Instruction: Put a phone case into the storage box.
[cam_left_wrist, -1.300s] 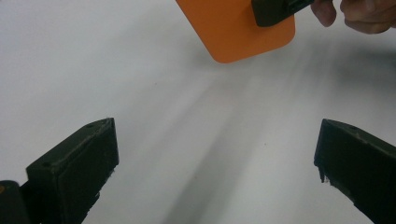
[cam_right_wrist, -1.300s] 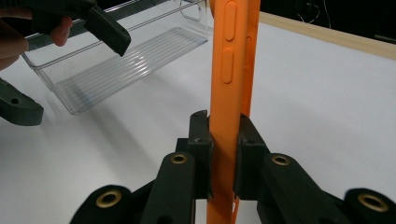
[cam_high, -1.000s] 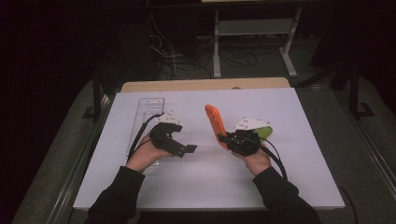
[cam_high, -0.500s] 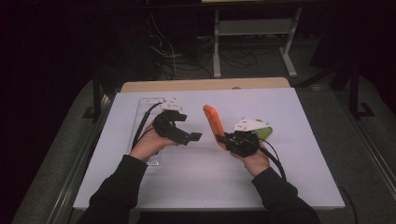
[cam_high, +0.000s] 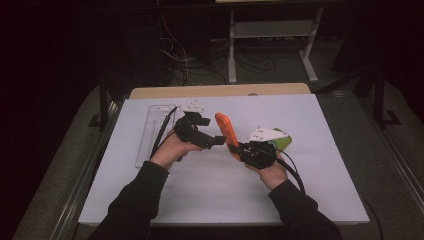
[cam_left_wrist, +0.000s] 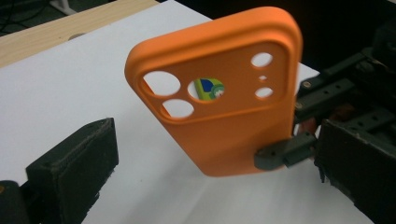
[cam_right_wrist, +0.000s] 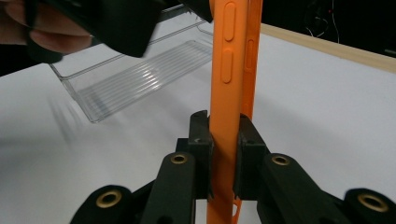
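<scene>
Standing upright, orange phone case (cam_high: 226, 131) (clamped) in right tool (cam_high: 239, 149).

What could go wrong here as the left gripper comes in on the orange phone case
The right gripper pinches the orange phone case only at its lower edge, so a push from the open left gripper might twist it loose. The left jaws straddle the case's corner and could knock rather than grip it.

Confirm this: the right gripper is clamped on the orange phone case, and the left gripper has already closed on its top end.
Not quite. The right gripper is clamped on the orange phone case, but the left gripper has not closed on it. The left gripper view shows its jaws standing wide apart on either side of the case, touching nothing.
</scene>
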